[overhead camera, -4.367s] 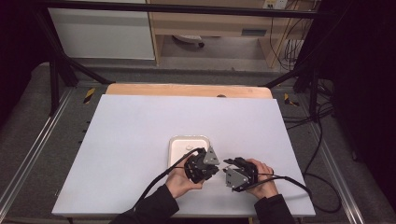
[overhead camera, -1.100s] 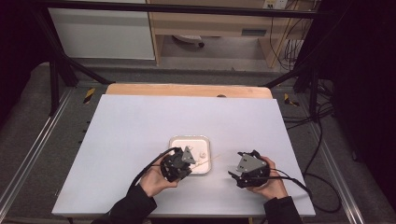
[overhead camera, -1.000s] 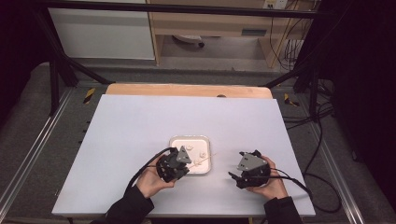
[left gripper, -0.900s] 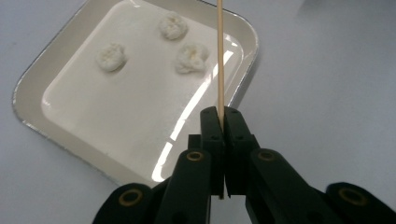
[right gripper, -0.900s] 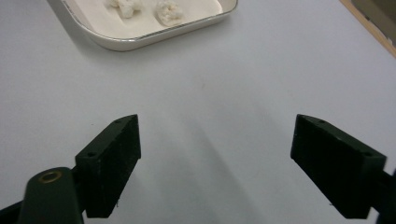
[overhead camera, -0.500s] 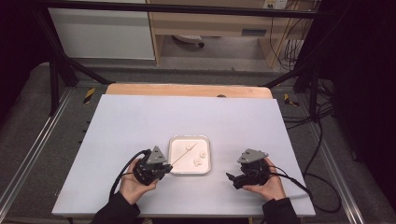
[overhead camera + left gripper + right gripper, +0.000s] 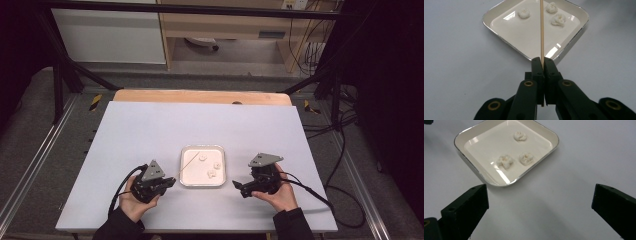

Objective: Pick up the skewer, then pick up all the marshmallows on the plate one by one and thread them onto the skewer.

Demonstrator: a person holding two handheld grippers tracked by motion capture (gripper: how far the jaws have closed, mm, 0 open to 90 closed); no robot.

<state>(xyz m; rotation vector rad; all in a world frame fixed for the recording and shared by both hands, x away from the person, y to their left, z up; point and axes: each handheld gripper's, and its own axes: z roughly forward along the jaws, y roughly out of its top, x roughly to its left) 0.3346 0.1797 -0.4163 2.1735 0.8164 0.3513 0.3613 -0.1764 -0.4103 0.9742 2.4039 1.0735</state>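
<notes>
Gripping skewer (image 7: 541, 30) over tray (image 7: 499, 30) rim, L gripper (image 7: 542, 62); R gripper (image 7: 539, 195) jaws just opened, nothing between.

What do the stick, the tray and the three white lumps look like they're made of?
Stick: likely wood or bamboo, pale tan, matte, thin and straight. Tray: glossy cream inside with sharp glints and a bright silvery rim, so perhaps enamelled metal or glazed ceramic; can't tell which. Lumps: soft-looking, matte white, wrinkled and irregular, maybe dough, marshmallow or foam.
</notes>
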